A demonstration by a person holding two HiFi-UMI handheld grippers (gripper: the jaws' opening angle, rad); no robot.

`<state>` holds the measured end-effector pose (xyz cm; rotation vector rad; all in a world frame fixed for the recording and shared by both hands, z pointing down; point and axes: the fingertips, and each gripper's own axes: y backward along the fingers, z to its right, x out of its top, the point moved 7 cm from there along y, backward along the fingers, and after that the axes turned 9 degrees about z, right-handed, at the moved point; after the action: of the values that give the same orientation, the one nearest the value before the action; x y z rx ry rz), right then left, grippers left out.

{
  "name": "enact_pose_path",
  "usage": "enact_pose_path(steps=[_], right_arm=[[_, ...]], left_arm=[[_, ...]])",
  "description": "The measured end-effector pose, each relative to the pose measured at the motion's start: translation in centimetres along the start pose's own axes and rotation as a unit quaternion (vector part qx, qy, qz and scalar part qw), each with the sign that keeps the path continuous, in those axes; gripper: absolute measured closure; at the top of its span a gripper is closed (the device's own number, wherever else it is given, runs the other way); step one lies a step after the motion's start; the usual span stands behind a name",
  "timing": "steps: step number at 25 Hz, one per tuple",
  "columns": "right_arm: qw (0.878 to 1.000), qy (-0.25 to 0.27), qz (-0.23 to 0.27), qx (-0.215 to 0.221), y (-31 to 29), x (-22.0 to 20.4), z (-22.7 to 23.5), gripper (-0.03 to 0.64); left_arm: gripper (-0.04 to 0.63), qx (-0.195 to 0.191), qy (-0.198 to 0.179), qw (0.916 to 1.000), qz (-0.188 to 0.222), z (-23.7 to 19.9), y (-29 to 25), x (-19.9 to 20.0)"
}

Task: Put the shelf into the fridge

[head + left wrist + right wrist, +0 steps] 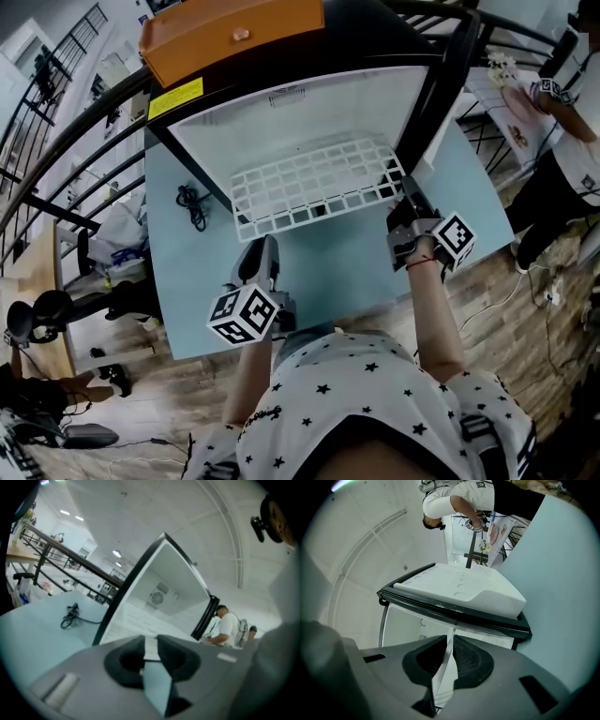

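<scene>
The white wire shelf (314, 183) lies level, its far half inside the open white fridge (309, 103) and its near edge out over the light blue table (328, 272). My left gripper (255, 251) is shut on the shelf's near left corner. In the left gripper view a white strip of the shelf (151, 648) sits pinched between the dark pads. My right gripper (405, 211) is shut on the near right corner, and the shelf edge (448, 660) shows as a thin white strip between its pads.
The fridge door (455, 66) stands open at the right, seen close in the right gripper view (459, 592). An orange box (230, 37) sits on top of the fridge. A coiled black cable (192, 206) lies on the table's left. A person (572, 141) stands at the far right.
</scene>
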<state>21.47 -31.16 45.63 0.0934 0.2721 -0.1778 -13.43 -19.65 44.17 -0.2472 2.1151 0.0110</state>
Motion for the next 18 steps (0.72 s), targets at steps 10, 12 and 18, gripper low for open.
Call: enact_pose_path(steps=[10, 12, 18], right_arm=[[0.999, 0.038, -0.014, 0.009, -1.9, -0.1, -0.1, 0.572], [0.999, 0.048, -0.018, 0.011, -2.1, -0.1, -0.1, 0.572], [0.995, 0.078, -0.044, 0.045, -1.6, -0.5, -0.8, 0.524]], left_arm=[[0.511, 0.004, -0.001, 1.0000, 0.002, -0.6, -1.7, 0.5], [0.511, 0.003, -0.002, 1.0000, 0.004, -0.6, -1.8, 0.4], [0.511, -0.005, -0.003, 0.9998, 0.017, -0.5, -1.8, 0.6]])
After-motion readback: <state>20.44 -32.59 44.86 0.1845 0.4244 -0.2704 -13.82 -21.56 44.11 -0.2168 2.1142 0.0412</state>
